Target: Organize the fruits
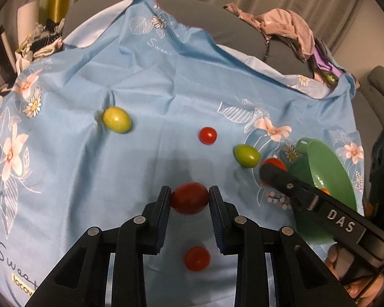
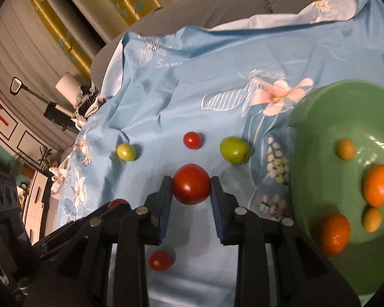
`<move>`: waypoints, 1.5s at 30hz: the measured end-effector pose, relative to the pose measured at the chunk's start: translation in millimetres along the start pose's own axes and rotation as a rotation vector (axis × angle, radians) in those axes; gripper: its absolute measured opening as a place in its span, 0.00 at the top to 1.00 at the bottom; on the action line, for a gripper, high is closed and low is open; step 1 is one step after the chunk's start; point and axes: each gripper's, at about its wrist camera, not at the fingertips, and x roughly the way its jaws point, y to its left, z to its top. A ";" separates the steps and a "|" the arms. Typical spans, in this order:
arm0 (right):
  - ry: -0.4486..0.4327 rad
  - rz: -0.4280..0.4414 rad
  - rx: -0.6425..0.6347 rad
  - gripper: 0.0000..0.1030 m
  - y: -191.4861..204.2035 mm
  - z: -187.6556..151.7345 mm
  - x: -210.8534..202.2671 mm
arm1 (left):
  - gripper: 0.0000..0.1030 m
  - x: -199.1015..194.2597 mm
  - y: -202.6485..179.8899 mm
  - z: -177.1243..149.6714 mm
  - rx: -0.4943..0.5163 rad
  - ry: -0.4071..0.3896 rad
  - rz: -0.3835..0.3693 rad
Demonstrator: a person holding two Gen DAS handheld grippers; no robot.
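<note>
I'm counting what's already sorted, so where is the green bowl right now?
The green bowl fills the right side of the right wrist view, on the blue floral cloth, right of the green fruit; it holds two oranges and two small yellowish fruits.

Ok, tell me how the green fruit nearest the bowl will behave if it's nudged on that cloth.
The green fruit looks smooth, glossy and egg-shaped, so it would probably roll, likely wobbling off line. The blue floral cloth is wrinkled and soft, which may slow or steer it. Its shiny skin could slip between pads, so a centred grip seems wise.

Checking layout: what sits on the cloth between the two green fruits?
A small red tomato, between the yellowish fruit and the greener fruit; clearest in the right wrist view.
</note>
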 end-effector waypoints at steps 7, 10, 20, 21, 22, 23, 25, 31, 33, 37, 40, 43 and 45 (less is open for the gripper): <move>-0.058 -0.025 -0.002 0.71 -0.7 2.9 -14.2 | 0.71 -12.6 0.9 1.0 -0.004 -0.057 0.032; -0.072 -0.022 -0.014 0.71 -0.5 3.8 -19.6 | 0.71 -19.4 0.0 2.4 0.002 -0.083 0.032; -0.108 -0.025 -0.050 0.71 4.2 4.1 -30.7 | 0.71 -21.1 -3.6 3.8 -0.007 -0.098 0.038; -0.109 -0.027 -0.053 0.71 4.3 3.9 -31.6 | 0.71 -21.3 -3.7 4.1 -0.006 -0.096 0.038; -0.111 -0.027 -0.054 0.71 4.4 3.7 -32.6 | 0.71 -21.2 -2.9 4.5 -0.006 -0.095 0.039; -0.114 -0.027 -0.053 0.71 4.1 3.5 -34.3 | 0.71 -22.7 -2.9 4.9 -0.020 -0.097 0.034; -0.127 -0.029 -0.061 0.71 4.5 3.6 -39.2 | 0.71 -28.4 -5.7 4.7 -0.017 -0.111 0.020; -0.161 -0.019 -0.071 0.71 9.0 2.7 -50.1 | 0.71 -44.9 -13.3 3.3 0.018 -0.186 0.040; -0.167 -0.020 -0.077 0.71 10.7 2.7 -51.7 | 0.71 -45.7 -12.6 3.5 0.012 -0.185 0.027; -0.178 -0.017 -0.078 0.71 10.9 1.8 -56.6 | 0.71 -45.7 -13.9 2.4 0.028 -0.179 0.031; -0.185 -0.014 -0.079 0.71 10.8 1.0 -59.4 | 0.71 -46.6 -15.3 2.2 0.026 -0.165 0.018; -0.193 -0.009 -0.075 0.71 10.7 1.6 -62.2 | 0.71 -50.3 -20.0 1.3 0.039 -0.175 0.019; -0.200 -0.008 -0.074 0.71 9.7 1.5 -64.8 | 0.71 -52.7 -23.6 1.3 0.051 -0.185 0.023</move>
